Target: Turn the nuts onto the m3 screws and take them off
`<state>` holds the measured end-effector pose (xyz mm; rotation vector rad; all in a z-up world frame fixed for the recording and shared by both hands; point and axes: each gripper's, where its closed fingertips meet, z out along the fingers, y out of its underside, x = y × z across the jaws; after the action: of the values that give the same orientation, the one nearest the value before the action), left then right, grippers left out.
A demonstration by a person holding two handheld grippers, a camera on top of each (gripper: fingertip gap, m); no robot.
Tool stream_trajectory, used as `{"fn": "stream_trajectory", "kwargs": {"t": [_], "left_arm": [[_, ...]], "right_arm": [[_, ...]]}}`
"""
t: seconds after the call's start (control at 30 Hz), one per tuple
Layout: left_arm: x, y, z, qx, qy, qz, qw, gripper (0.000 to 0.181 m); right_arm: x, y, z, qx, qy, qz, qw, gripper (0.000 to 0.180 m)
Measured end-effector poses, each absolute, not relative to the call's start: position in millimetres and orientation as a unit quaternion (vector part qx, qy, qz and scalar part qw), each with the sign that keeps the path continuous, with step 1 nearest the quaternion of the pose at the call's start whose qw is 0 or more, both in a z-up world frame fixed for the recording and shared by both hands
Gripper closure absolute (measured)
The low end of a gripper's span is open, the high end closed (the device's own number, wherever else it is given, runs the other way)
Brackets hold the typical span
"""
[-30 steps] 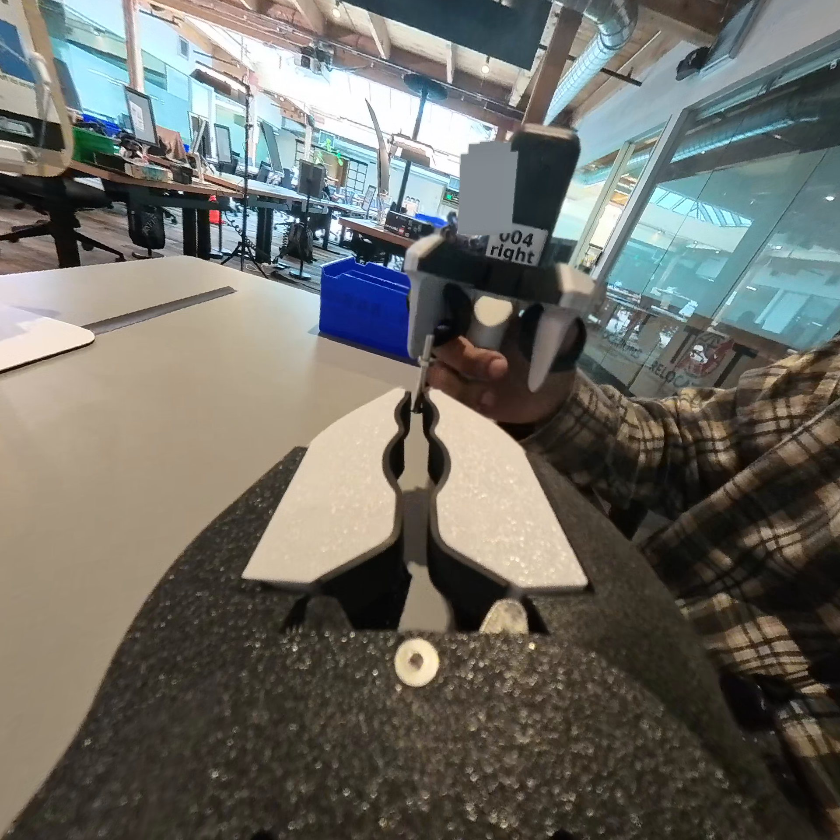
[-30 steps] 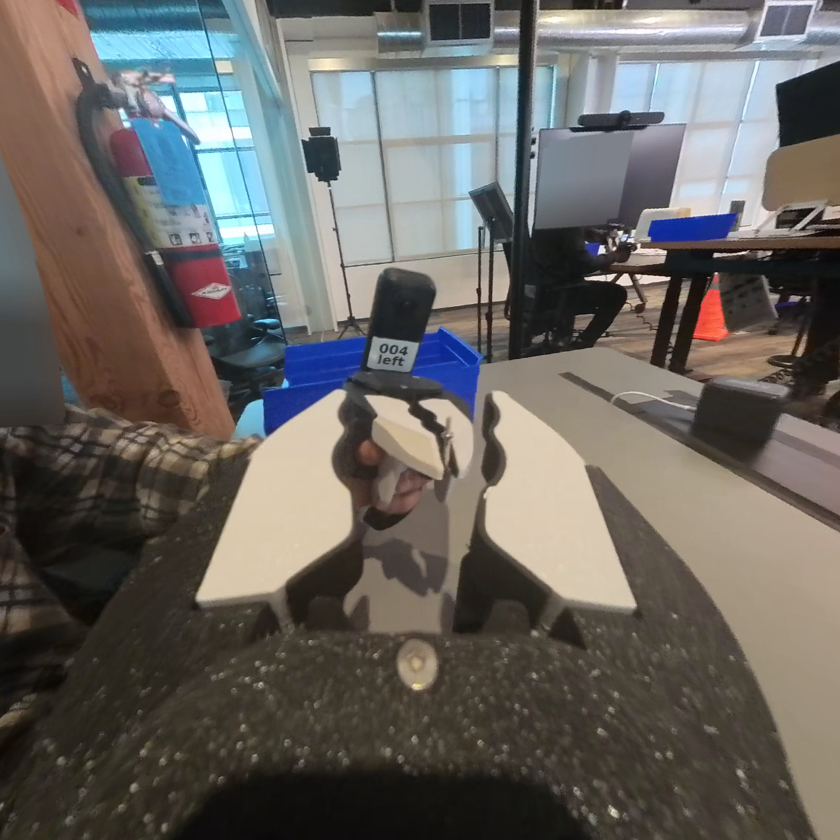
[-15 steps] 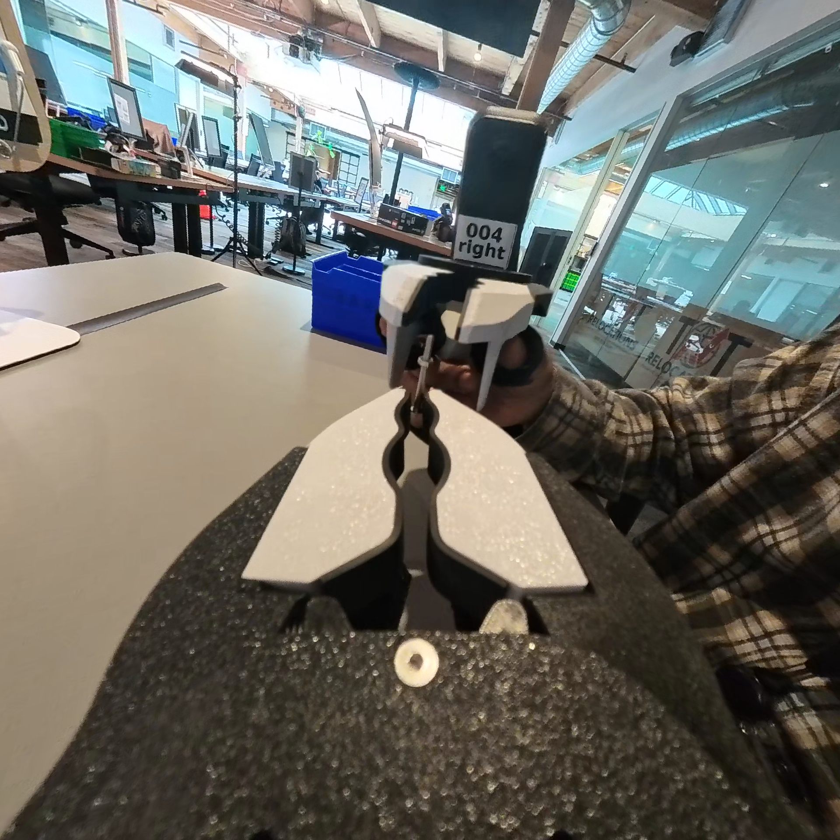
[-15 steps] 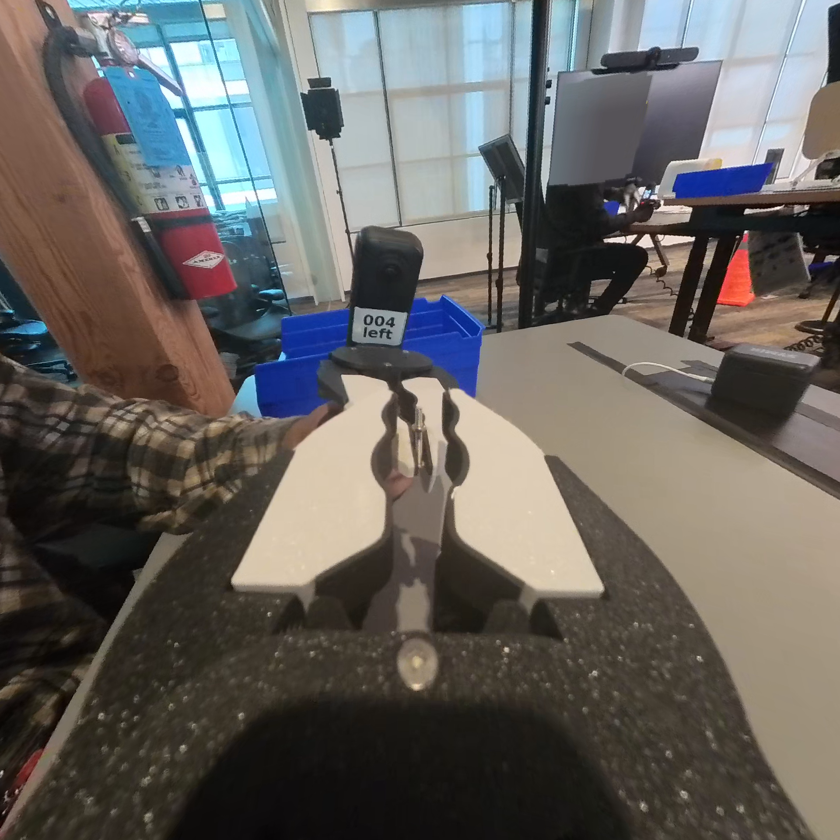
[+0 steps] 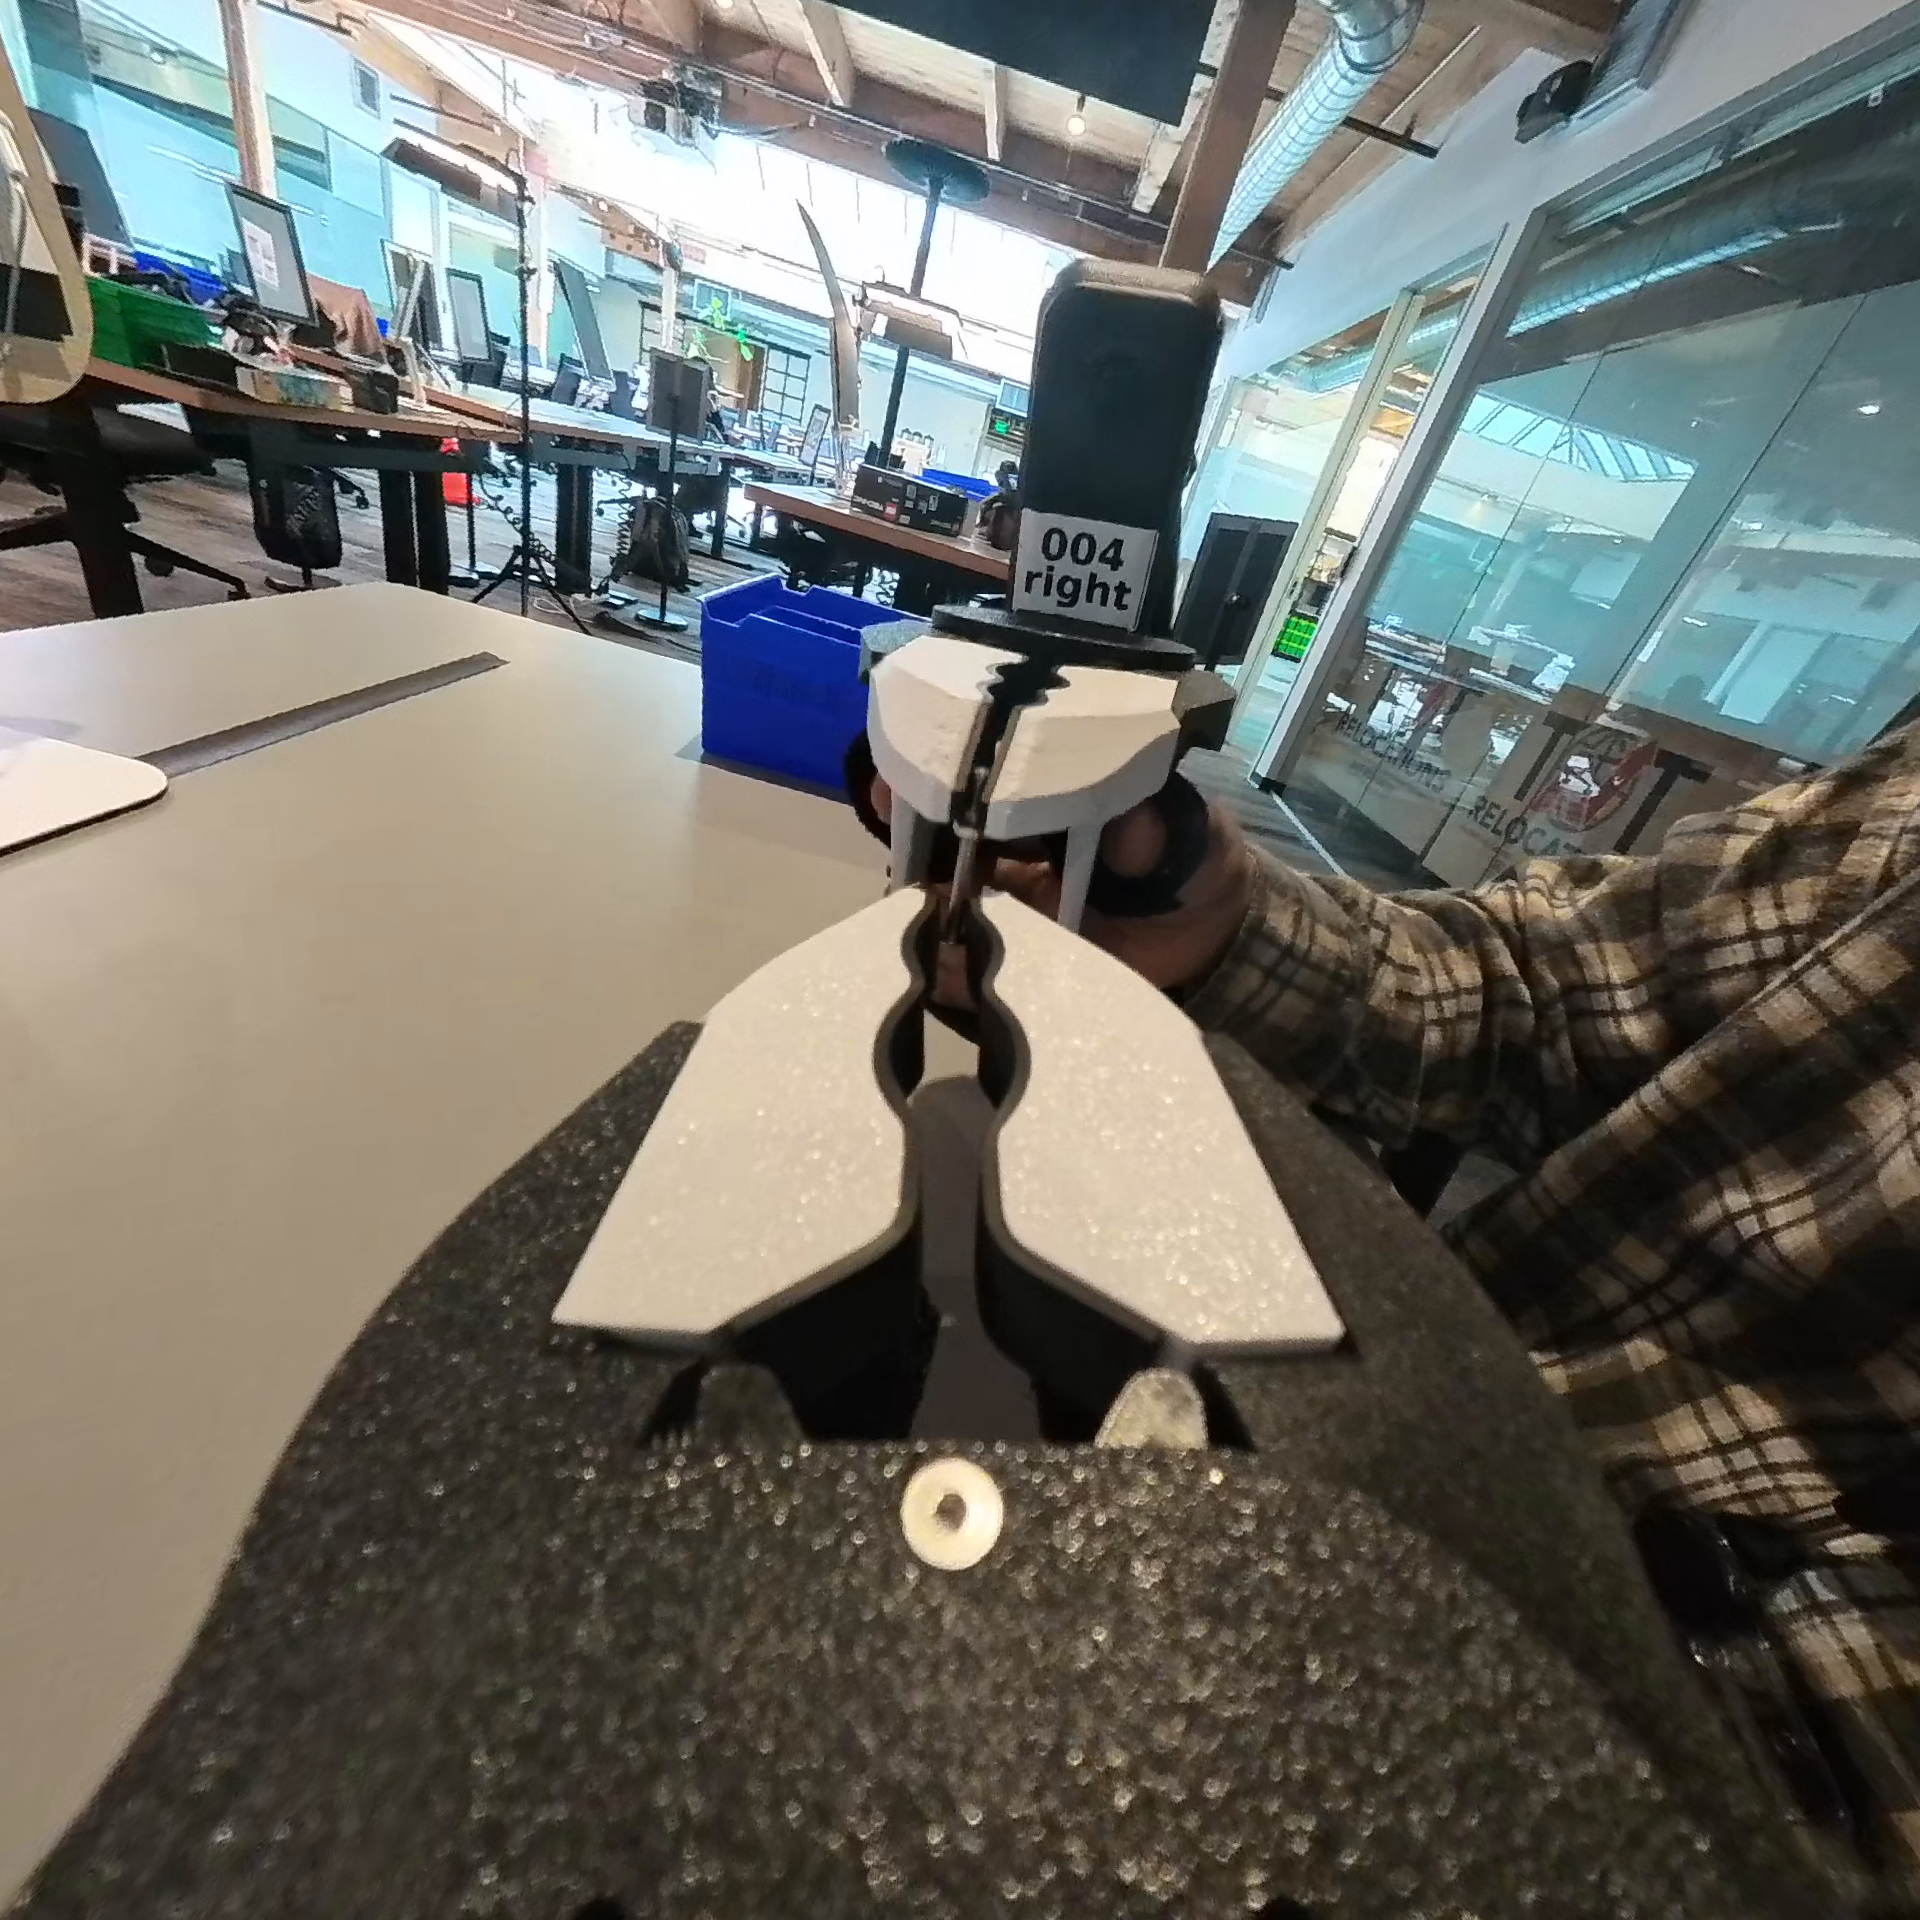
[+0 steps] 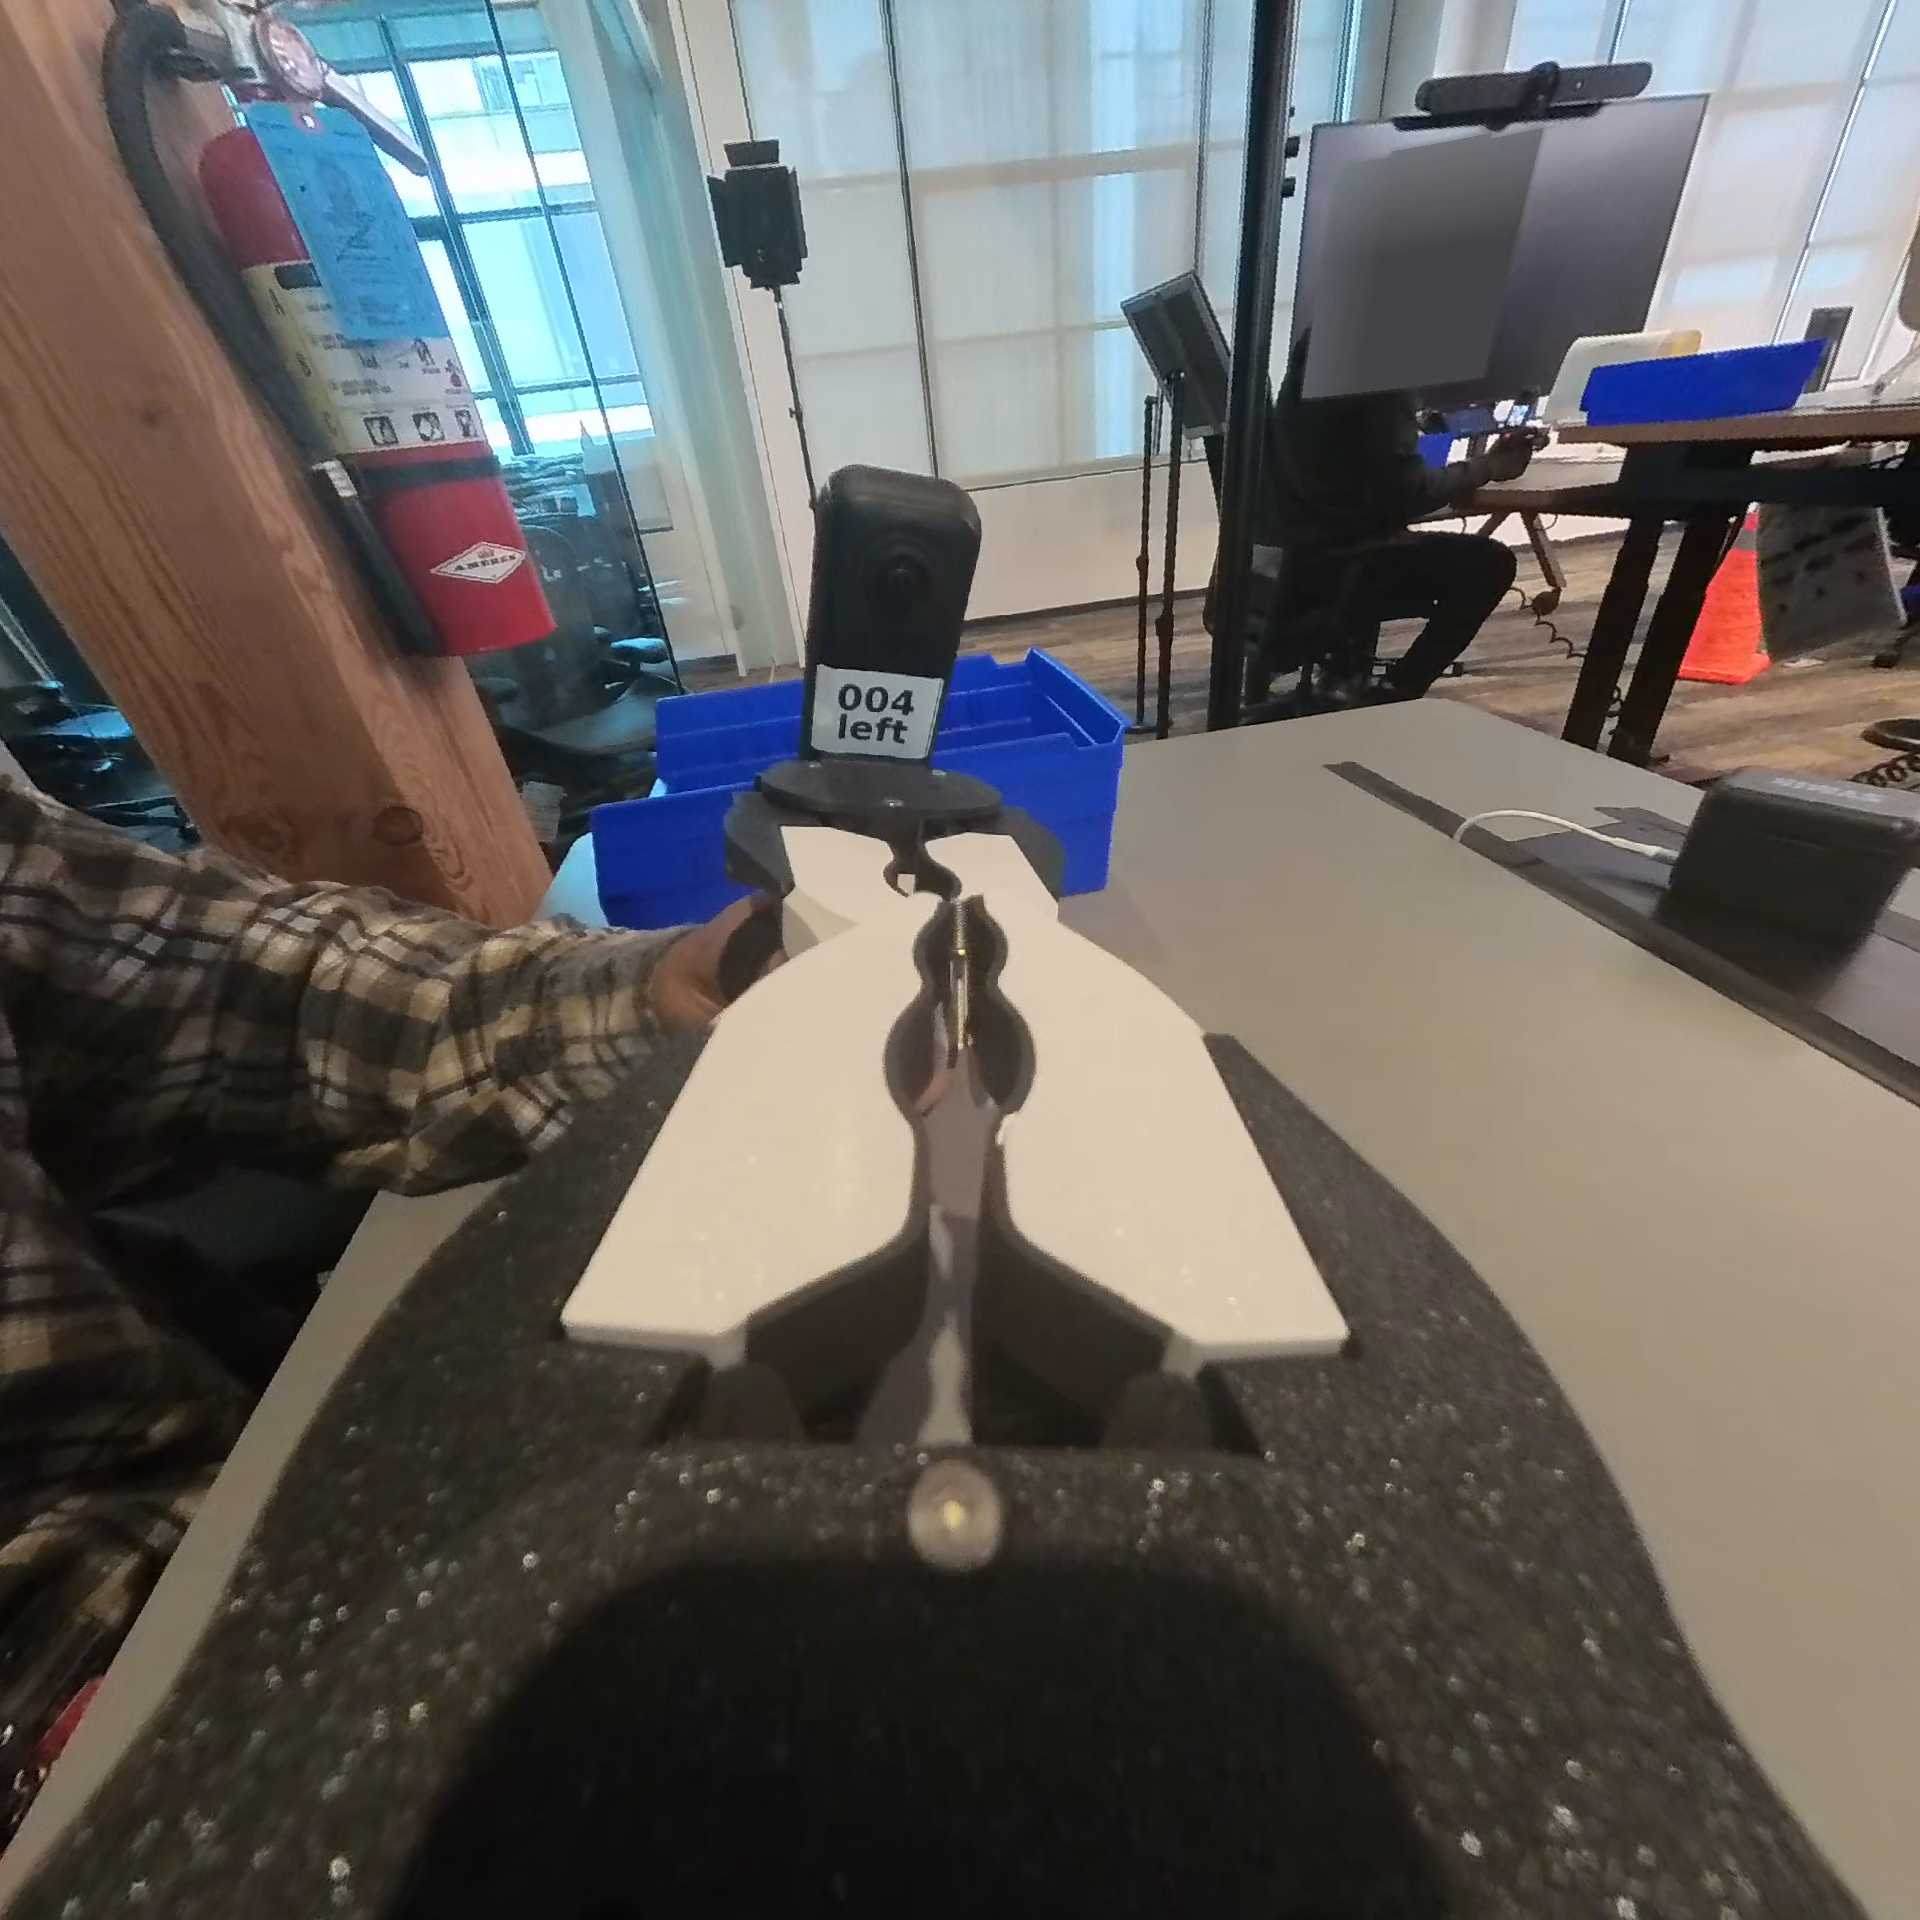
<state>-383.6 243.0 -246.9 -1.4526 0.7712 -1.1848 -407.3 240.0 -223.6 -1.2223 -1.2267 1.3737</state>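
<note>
white-fingered, the left tool [image 5: 951,914] is clenched at its tips on one end of a thin metal screw [image 5: 961,868]. the right tool [image 5: 982,821] faces it head-on and is clenched on the other end, so the screw bridges the two, held in the air above the grey bench [image 5: 364,883]. in the right wrist view the screw [image 6: 961,977] runs along the narrow slot between that tool's fingers [image 6: 831,1122]; whether a nut sits on it is too small to tell. each tool is held by a hand in a plaid sleeve [image 5: 1558,1091]. a blue bin [image 6: 1029,748] stands at the bench's far edge, and a red fire extinguisher [image 6: 416,457] hangs on a wooden post beyond.
</note>
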Motion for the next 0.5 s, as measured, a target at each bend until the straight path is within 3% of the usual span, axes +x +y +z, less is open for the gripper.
{"fn": "stream_trajectory", "kwargs": {"t": [0.1,0.27,0.5], "left_arm": [[-382,241,-244,-0.598,0.321,-0.513,0.525,0.175],[-382,249,-246,-0.608,0.305,-0.498,0.537,0.137],[-374,251,-254,-0.624,0.313,-0.477,0.533,0.12]], "right_arm": [[-405,239,-222,-0.497,-0.496,0.557,0.444,0.178],[-389,242,-206,-0.504,-0.477,0.56,0.452,0.178],[-310,265,-174,-0.557,-0.445,0.494,0.498,0.178]]}}
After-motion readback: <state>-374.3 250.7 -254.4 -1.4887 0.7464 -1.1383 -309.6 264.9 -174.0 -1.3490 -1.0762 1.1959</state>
